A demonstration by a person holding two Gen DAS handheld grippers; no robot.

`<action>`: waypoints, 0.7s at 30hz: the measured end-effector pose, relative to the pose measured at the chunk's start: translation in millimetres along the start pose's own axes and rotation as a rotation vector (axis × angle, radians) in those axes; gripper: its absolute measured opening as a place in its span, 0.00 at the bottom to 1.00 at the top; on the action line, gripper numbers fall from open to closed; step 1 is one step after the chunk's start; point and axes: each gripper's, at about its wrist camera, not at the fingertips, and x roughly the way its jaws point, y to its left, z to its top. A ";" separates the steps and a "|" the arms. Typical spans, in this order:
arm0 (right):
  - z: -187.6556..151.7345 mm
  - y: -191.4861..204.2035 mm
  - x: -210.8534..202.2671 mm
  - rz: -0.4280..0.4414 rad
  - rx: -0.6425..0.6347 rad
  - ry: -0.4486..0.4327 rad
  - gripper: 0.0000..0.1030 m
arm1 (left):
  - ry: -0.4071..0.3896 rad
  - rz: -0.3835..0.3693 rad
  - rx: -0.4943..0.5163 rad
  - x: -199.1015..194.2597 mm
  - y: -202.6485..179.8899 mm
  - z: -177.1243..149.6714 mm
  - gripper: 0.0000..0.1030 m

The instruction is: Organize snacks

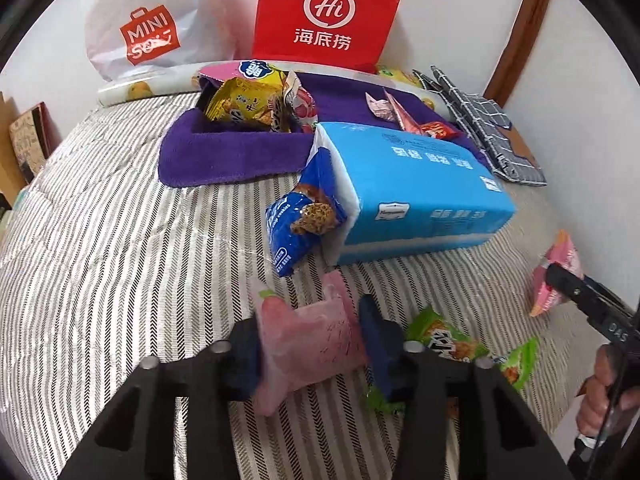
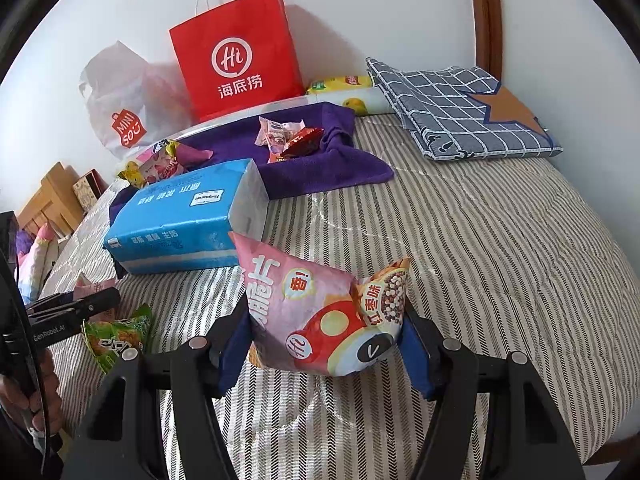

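In the left wrist view my left gripper (image 1: pixel 312 320) is shut on a pale pink translucent packet (image 1: pixel 316 340), which sits between the blue pads just above the striped bedcover (image 1: pixel 120 240). A green snack packet (image 1: pixel 444 340) lies right beside it, also seen as the green packet (image 2: pixel 116 336). My right gripper (image 2: pixel 324 320) is shut on a puffy pink chip bag (image 2: pixel 312 312), held over the bedcover. A blue cookie packet (image 1: pixel 304 220) leans against the blue tissue pack (image 1: pixel 416 196). Purple-towel-lined bins (image 1: pixel 228 152) behind it hold several snack packets.
A red paper bag (image 1: pixel 328 16) and a white shopping bag (image 1: pixel 148 28) stand against the wall. A folded checked cloth (image 2: pixel 460 112) lies at the far right of the bed. A hand (image 1: pixel 600 392) holds the right gripper at the frame's right edge.
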 end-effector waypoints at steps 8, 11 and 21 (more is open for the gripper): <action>2.7 8.4 -2.6 -0.006 -0.014 -0.003 0.63 | 0.015 -0.132 -0.070 -7.8 17.7 0.4 0.28; 5.0 12.3 -5.9 -0.003 -0.022 -0.011 0.63 | 0.005 -0.133 -0.066 -12.2 19.4 0.2 0.28; 19.0 27.5 -21.4 0.017 -0.042 -0.047 0.63 | -0.042 -0.168 -0.063 -38.1 19.6 6.2 0.28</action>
